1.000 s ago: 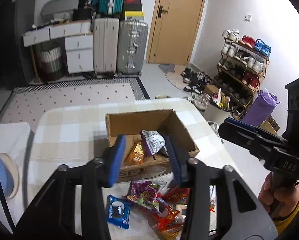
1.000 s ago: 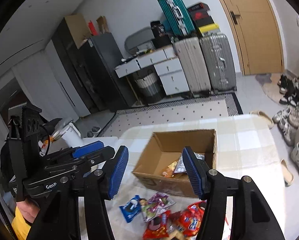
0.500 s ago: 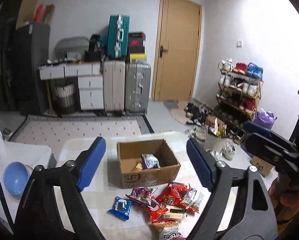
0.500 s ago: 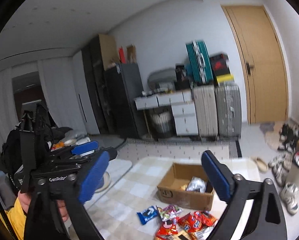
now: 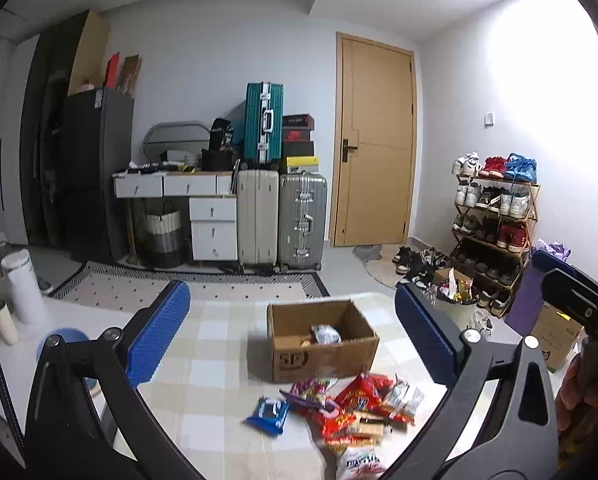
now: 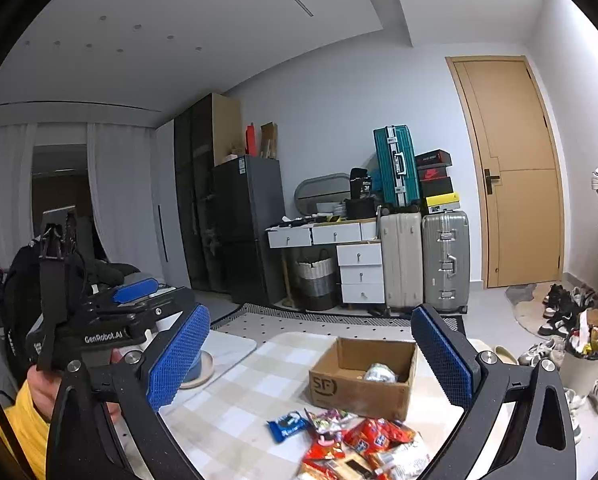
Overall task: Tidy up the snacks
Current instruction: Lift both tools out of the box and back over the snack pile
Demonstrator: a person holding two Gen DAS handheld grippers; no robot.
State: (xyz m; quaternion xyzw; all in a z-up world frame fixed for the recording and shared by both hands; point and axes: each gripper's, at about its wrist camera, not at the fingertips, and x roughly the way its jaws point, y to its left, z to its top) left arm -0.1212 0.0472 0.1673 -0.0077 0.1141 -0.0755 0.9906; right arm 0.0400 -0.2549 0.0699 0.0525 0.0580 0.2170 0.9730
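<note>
Left gripper: its two blue pads stand wide apart with nothing between them; the jaws have just been opening; it hangs in the air above the table, well back from the snacks
Right gripper: wide apart too, holding nothing; its jaws have just been opening; it is up in the air, looking out over the table
Cardboard box: sits on the table, top open, with black letters on its front; a shiny silver packet lies inside, and a bit of orange shows next to it
Snack pile: lies on the table just in front of the box; mostly red packets, some purple and white ones mixed in; not in the box
Blue packet: lies flat on the table, at the left edge of the pile
Table: has a checked cloth of pale squares
Hands: a hand with a yellow sleeve holds the left gripper in the right view; the other hand shows at the right edge of the left view
Room behind: three suitcases, white drawers, a tan door, a rack full of shoes
</note>
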